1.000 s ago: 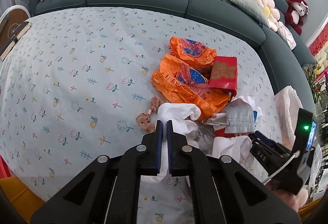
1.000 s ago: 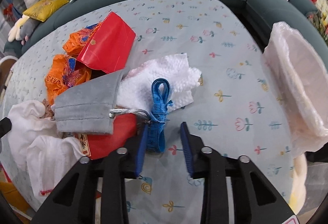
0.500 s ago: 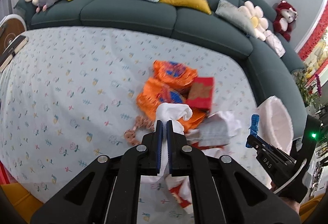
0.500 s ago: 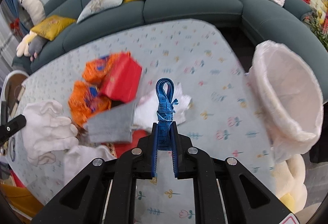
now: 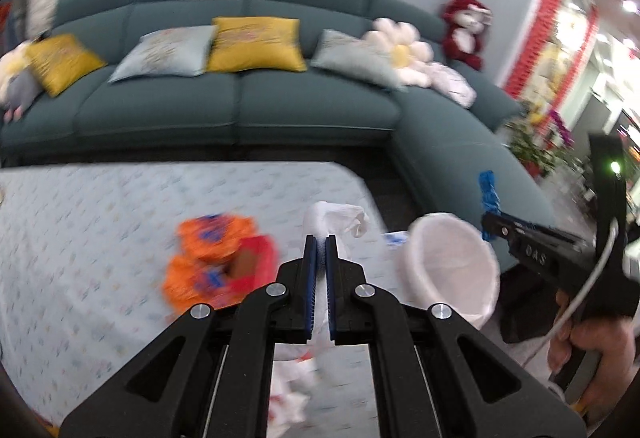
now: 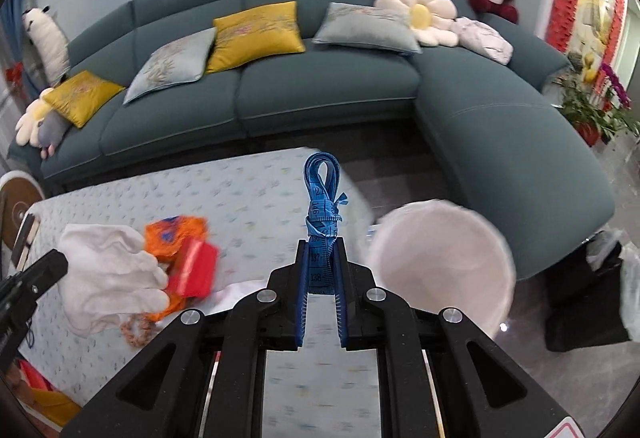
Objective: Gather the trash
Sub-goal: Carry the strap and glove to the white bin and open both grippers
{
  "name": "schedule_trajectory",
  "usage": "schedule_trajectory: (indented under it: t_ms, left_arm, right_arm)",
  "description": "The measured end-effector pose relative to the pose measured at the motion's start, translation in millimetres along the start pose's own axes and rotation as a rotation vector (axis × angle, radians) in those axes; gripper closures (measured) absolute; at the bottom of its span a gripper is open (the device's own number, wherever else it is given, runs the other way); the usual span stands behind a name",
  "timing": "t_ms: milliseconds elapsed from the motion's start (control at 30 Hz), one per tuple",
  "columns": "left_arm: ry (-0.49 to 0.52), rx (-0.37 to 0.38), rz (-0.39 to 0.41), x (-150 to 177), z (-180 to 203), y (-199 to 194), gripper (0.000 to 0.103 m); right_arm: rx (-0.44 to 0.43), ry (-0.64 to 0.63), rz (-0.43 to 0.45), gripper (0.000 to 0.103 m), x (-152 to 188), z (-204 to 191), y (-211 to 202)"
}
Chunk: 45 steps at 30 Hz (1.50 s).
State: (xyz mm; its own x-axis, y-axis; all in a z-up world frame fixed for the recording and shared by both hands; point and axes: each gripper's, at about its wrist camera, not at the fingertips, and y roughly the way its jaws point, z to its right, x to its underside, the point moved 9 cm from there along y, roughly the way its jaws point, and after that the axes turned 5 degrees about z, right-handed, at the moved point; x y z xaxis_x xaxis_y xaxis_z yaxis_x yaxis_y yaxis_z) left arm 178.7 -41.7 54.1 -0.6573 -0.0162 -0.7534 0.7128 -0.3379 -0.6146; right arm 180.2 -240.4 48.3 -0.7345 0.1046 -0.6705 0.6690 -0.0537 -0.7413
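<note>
Both grippers held trash above the table.
Left gripper (image 5: pixel 321 244) pinched a white cloth (image 5: pixel 334 215); right gripper (image 6: pixel 321 250) clamped a blue tape measure (image 6: pixel 322 197) beside the white-lined bin (image 6: pixel 440 262).

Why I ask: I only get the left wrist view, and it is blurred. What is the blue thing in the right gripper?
Observer: A blue tape measure, folded and knotted, with printed numbers showing. The right gripper is shut on it.
Operator: And the white thing in my left gripper?
Observer: From the right wrist view it looks like a bunched white glove with its fingers showing, clamped in the left gripper.
Operator: Anything lying near it?
Observer: A small pinkish braided scrap lies on the table, just below the glove in that picture.
</note>
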Motion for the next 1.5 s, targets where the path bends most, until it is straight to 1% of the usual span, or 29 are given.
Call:
schedule_trajectory:
  t_ms: [100,200,267,400,500,567,733,867,900,933,1000,1067,1167,1300,1500]
  left_arm:
    - [0.040,0.079,-0.015,-5.6,46.5,15.0,0.099]
    - [0.070,0.129,-0.042,-2.0,83.2,35.3,0.099]
    - [0.087,0.165,-0.077,6.0,108.1,52.4,0.099]
    - [0.122,0.219,-0.126,20.7,149.2,84.0,0.099]
    - [0.144,0.237,-0.150,29.0,173.4,102.7,0.099]
    - [0.156,0.242,-0.169,34.6,186.8,117.6,0.099]
    - [0.159,0.253,-0.202,44.6,197.8,141.6,0.098]
    - [0.166,0.253,-0.221,50.5,205.0,154.8,0.098]
    - [0.162,0.250,-0.220,51.0,205.2,156.7,0.098]
    - [0.158,0.250,-0.220,50.8,205.6,157.1,0.098]
    - [0.150,0.242,-0.226,52.0,203.5,160.1,0.096]
    - [0.144,0.233,-0.225,51.3,200.5,159.8,0.087]
    - [0.133,0.218,-0.217,48.0,195.1,158.2,0.079]
    - [0.127,0.209,-0.212,45.5,190.3,153.3,0.078]
    - [0.110,0.194,-0.194,39.7,174.0,140.4,0.074]
  right_arm:
    - [0.045,-0.010,-0.019,0.092,-8.5,43.2,-7.4]
    - [0.069,0.003,-0.042,0.092,-2.1,81.5,-1.8]
    - [0.122,0.008,-0.071,0.092,11.3,110.5,10.1]
    - [0.117,0.089,-0.134,0.092,26.9,140.6,34.3]
    - [0.133,0.115,-0.134,0.092,27.4,156.3,42.3]
    - [0.123,0.160,-0.154,0.092,33.5,166.6,51.0]
    - [0.113,0.188,-0.172,0.091,46.3,179.0,60.1]
    - [0.106,0.221,-0.163,0.087,47.3,185.6,61.8]
    - [0.103,0.223,-0.158,0.083,46.4,186.5,61.9]
    - [0.104,0.224,-0.154,0.076,44.8,186.3,61.0]
    - [0.112,0.220,-0.137,0.065,42.9,184.9,58.3]
    - [0.115,0.216,-0.125,0.061,40.1,183.3,56.4]
    - [0.112,0.219,-0.116,0.060,36.0,181.6,54.2]
    - [0.110,0.208,-0.110,0.060,33.0,176.0,53.2]
    - [0.105,0.175,-0.084,0.052,25.2,162.2,43.5]
